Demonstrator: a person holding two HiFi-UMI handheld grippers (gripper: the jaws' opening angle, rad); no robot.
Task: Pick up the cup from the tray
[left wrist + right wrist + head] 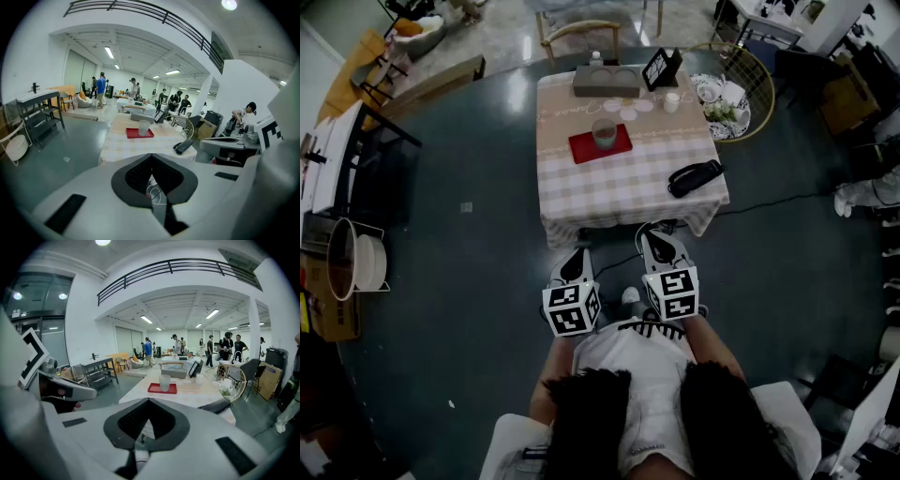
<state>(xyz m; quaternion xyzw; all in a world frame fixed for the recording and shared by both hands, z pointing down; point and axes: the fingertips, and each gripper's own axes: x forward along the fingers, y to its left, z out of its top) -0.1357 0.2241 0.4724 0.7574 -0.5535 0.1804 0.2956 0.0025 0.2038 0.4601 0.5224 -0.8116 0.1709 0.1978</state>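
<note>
We hold the left gripper (577, 258) and the right gripper (654, 236) side by side low in front of us. Each has its jaws pressed together with nothing between them. Both aim slightly downward toward the flat red rectangular tray (584, 150), and both are well short of it, off the near edge of the square table with a beige-and-white checked cloth (628, 192) that carries it.

The translucent frosted plastic cup (605, 133) stands upright on the tray, toward the tray's right end, untouched. Beyond the tray lies a grey rectangular box (607, 82). To the right of that box are a black-framed stand-up sign (661, 67) and a small white cup (671, 101). Nearer us than the tray and to its right rests a black elongated handset-like object (696, 177). A round wire chair (741, 89) stands further right of the tray, beside the table.

We judge the task has not begun: this is the approach. The next move calls for stepping up to the table and opening one gripper's jaws wider than the cup. We would then bring them level around its wall and close gently, since the thin plastic may flex or tip.

A line of script runs across the cloth beyond the tray, too small to read. The sign's face is illegible, and we see no brand.
</note>
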